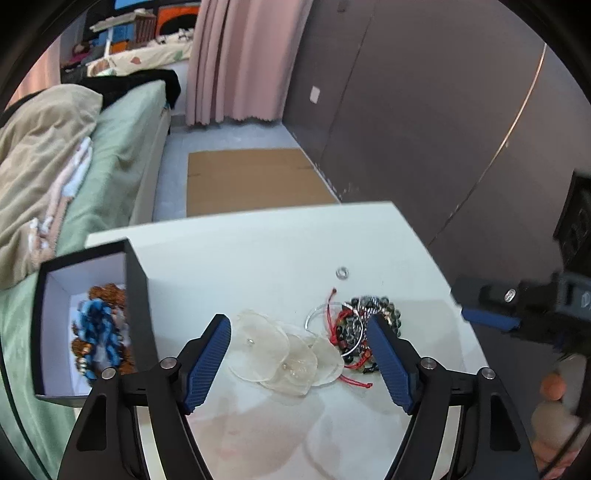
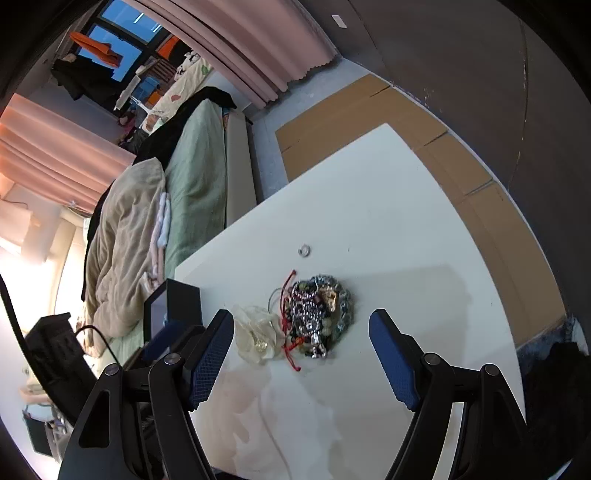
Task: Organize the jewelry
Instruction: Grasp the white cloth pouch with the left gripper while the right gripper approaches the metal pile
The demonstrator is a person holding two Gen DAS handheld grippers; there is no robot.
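White tabletop [image 1: 258,251] held, left to right, a box [image 1: 136,295] with some beads already inside, clear discs [image 1: 280,350] and a bracelet heap [image 1: 354,328] left to sort, both hand-held grippers [image 1: 299,354] [image 2: 301,354] gaping empty.

You have no readable text, label, brand, number or sign in either wrist view. The small pale rectangular tag [image 1: 315,94] on the dark brown wardrobe door [image 1: 424,110] looks blank from where you hold the cameras, and in the right wrist view it is only a pale patch [image 2: 338,20]. The dark device [image 1: 578,225] at the right edge of the left wrist view carries markings, but they are too blurred for you to read.
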